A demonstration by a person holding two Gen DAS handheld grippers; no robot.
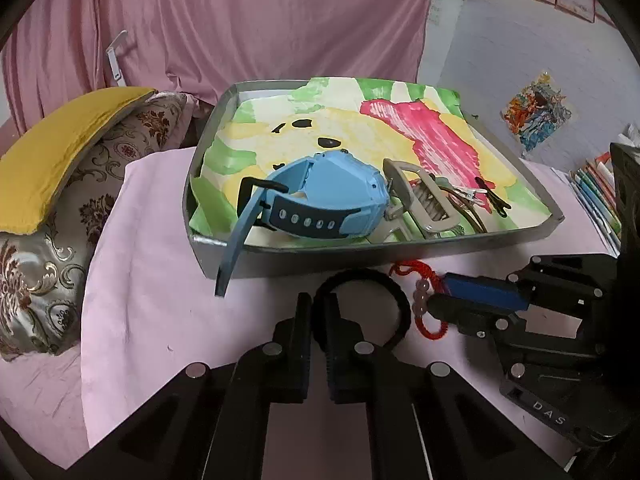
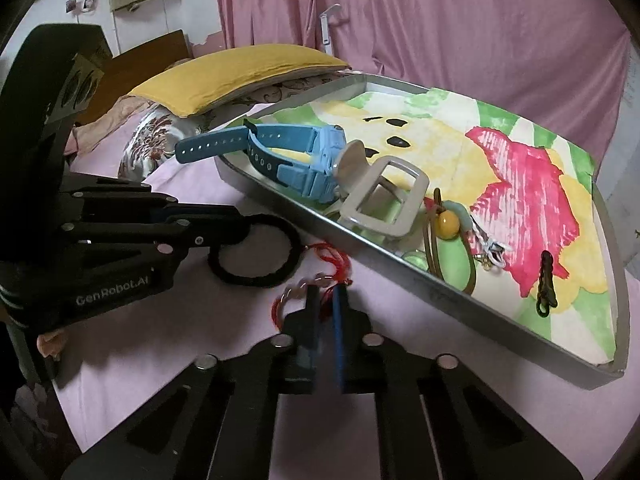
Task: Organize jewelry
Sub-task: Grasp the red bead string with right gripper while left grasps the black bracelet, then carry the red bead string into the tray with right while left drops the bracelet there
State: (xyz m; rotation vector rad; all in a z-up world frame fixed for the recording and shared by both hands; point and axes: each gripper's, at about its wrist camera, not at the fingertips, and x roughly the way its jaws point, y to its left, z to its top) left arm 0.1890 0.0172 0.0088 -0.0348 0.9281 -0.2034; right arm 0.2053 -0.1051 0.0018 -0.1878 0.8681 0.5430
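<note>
Pickup step is in hand: left gripper (image 1: 318,312) is closed on the black hair tie (image 1: 394,304), right gripper (image 2: 325,300) is closed on the red bead bracelet (image 2: 312,284), and next both need lifting into the tray (image 1: 208,248) just ahead.

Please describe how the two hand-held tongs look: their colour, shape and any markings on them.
Both tongs, left and right, are matte black plastic with flat parallel fingers, angular cut-out bodies and round silver screw heads. The right tongs carry blue finger pads. White lettering reads "GenRobot.AI" on the left body and "DAS" on the right.
</note>
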